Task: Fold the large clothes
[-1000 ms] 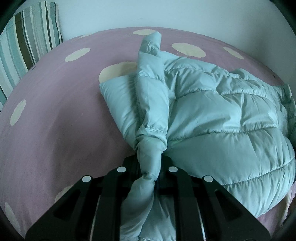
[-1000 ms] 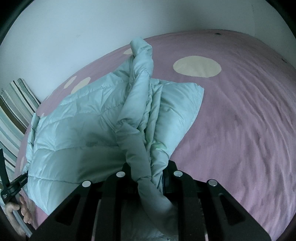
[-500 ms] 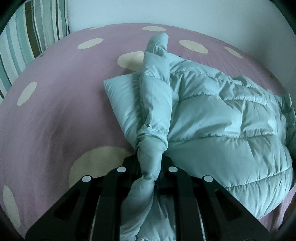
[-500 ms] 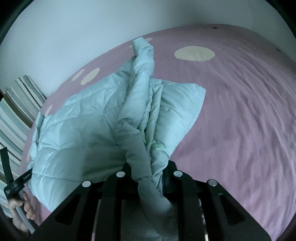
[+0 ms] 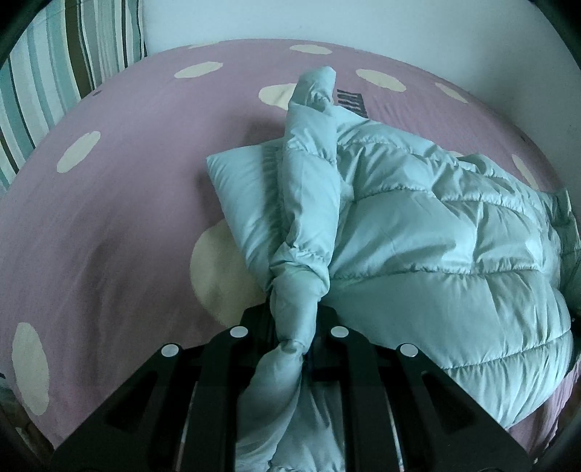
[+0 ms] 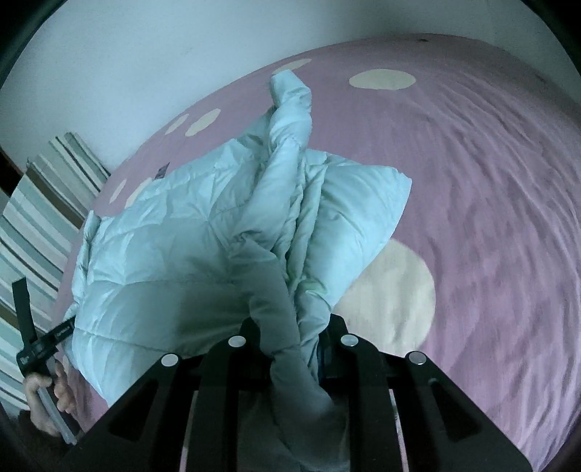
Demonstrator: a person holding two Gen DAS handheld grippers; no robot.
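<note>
A pale mint quilted puffer jacket (image 5: 428, 232) lies bunched on a bed with a mauve sheet (image 5: 120, 203) dotted with cream circles. My left gripper (image 5: 292, 319) is shut on a gathered fold of the jacket, which rises away from the jaws as a padded ridge. In the right wrist view the same jacket (image 6: 174, 239) spreads to the left, and my right gripper (image 6: 290, 326) is shut on another bunched fold. Both folds are pinched tight between the black fingers and trail back under the cameras. The jacket's far end stands up in a twisted peak (image 6: 290, 94).
A striped pillow (image 5: 61, 69) leans at the bed's far left, seen also as the striped pillow (image 6: 40, 225) in the right view. A pale wall (image 5: 363, 25) backs the bed. A hand (image 6: 47, 392) holding the other gripper's handle shows at lower left.
Both grippers have drawn the jacket across the sheet: a large cream circle now shows beside each gripper, and more of the striped pillow has come into view. The grips are unchanged.
</note>
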